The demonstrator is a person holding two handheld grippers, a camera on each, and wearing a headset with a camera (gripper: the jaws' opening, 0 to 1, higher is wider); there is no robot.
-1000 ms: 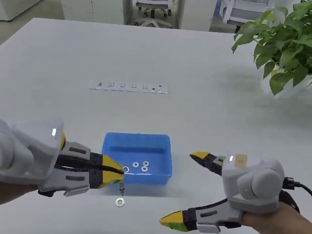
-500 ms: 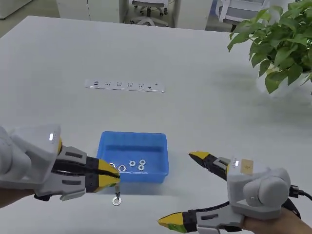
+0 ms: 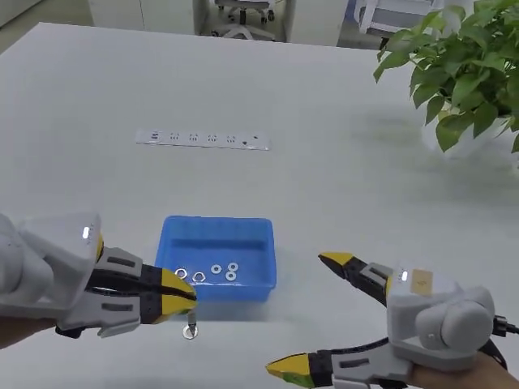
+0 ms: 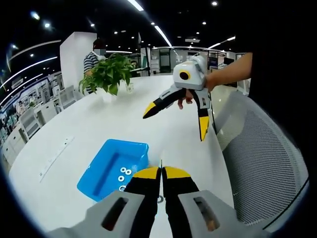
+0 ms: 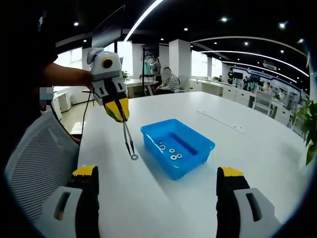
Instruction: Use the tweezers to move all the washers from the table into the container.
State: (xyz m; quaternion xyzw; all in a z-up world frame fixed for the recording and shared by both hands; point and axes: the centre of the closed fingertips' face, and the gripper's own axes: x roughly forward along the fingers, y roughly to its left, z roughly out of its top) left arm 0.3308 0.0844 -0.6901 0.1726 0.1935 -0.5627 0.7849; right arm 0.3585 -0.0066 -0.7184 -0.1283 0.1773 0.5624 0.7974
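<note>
The wide white table (image 3: 340, 162) stood in an open office, with a leafy plant (image 3: 462, 73) at its far right corner and a power strip (image 3: 203, 138) lying well back. The blue container (image 3: 217, 220) sat in front of the person, several washers (image 3: 216, 269) already on its floor.

In the last second the tips of the tweezers (image 5: 128, 136) had come down to the one loose washer (image 3: 190, 331), where a moment earlier they hung just above it. That washer had not moved: it lay on the table just before the container's near wall. The left gripper (image 3: 182, 297) had its jaws pressed together on the tweezers' handle. From where I stood, I could not tell whether the tips had actually pinched the ring or only touched it. I took it that the pick-up was just beginning, and that this looked like the last washer left out.

The right gripper (image 3: 300, 314) hung wide open with nothing in it, well off to the right and out of the way. The near wall was the only thing to clear, so the washer would need a short lift and a carry forward. Bare tabletop lay all around, with the table's edge on the person's side.
</note>
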